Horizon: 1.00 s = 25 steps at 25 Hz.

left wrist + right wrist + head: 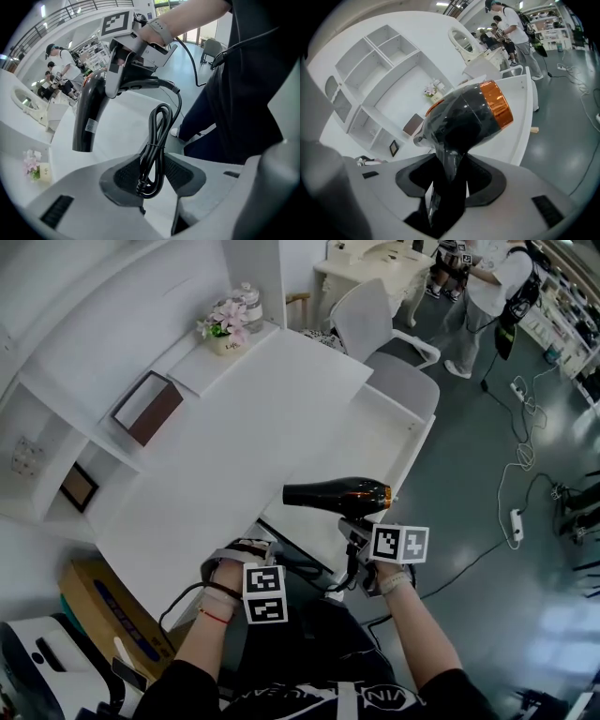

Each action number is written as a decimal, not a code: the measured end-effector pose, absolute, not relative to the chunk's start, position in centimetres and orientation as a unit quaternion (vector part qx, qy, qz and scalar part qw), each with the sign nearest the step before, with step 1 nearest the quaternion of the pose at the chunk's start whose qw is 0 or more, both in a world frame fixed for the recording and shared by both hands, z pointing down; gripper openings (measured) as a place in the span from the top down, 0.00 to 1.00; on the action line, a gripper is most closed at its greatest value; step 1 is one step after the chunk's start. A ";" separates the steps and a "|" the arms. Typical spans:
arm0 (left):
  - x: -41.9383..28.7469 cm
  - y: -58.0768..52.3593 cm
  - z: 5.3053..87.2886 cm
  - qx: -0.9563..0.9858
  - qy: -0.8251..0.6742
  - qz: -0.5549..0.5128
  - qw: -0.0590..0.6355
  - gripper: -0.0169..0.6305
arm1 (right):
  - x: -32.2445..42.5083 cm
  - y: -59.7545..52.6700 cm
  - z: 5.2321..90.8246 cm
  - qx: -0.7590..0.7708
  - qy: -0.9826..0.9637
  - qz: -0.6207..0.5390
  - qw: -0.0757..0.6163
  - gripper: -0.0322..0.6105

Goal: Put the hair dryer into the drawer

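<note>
Scene: I am looking steeply down from the head view at a white desk [253, 418] with its long white drawer [380, 437] pulled out on the right side.
Hair dryer: the hair dryer [333, 495] is black with a copper-orange band near its rear end. It is held up in the air, its barrel lying level with the nozzle toward the left of the head view. From there it shows over the near end of the open drawer, not resting in it.
Right gripper: my right gripper [450, 176] is clamped on the dryer's handle. Both pads press the handle's sides, and the body of the dryer [468, 117] rises above the jaws.
Left gripper: my left gripper [152, 176] is closed on a folded bundle of the dryer's black cord [157, 136]. The loops stand upright between the pads, and one strand runs on up to the handle.
Gripper positions: in the head view the left gripper [248, 551] sits just beside the right gripper [354, 532], close to my body at the desk's near edge.
Surroundings: a small pot of pink flowers [223, 324] stands on the desk's raised shelf. A white chair [375, 324] stands beyond the drawer. A person [487, 287] stands in the far right background.
</note>
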State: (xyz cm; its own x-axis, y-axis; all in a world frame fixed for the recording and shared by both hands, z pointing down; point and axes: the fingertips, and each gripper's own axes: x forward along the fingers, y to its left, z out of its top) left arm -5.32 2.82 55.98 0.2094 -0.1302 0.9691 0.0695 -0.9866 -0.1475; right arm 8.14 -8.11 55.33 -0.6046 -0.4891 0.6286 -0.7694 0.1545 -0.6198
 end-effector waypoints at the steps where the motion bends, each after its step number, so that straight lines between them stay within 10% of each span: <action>1: -4.6 2.7 56.1 -0.774 0.024 -0.628 0.075 0.73 | 8.7 -8.4 55.5 0.418 -0.747 0.496 0.145 0.67; 25: 2.4 -3.4 60.6 -0.780 0.152 -0.605 -0.049 0.73 | 11.2 -17.7 61.8 0.333 -0.757 0.477 0.297 0.67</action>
